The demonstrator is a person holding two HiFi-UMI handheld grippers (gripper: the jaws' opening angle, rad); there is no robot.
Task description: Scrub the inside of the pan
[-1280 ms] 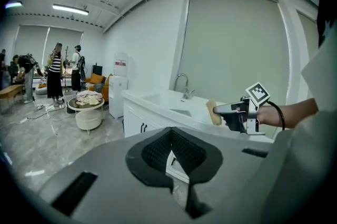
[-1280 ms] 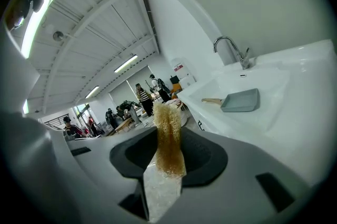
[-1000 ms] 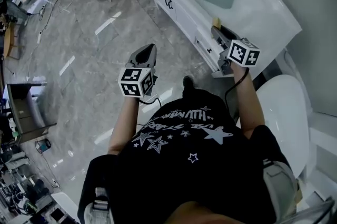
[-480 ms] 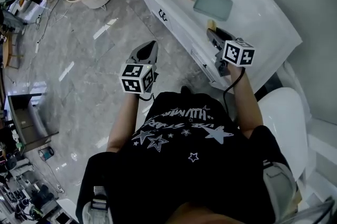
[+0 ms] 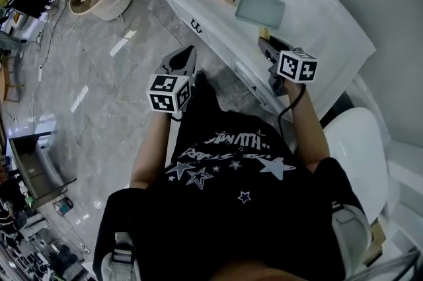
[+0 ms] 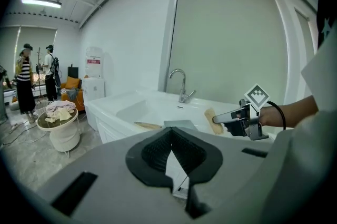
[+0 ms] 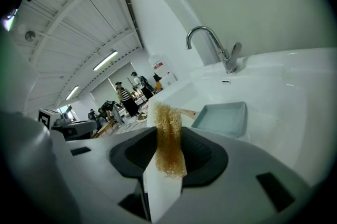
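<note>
Right gripper [image 5: 266, 45] clamped on scrub pad [image 7: 168, 141], aimed at pan [image 5: 262, 8] on counter [image 5: 330, 28]. Left gripper [image 5: 187, 53] shut, empty, probably just parked clear.

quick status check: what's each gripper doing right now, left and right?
Left gripper: jaws closed, nothing between them.
Right gripper: jaws closed on the tan scrub sponge.

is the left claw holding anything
No, the left claw is shut, its jaws meeting with nothing held between them.
</note>
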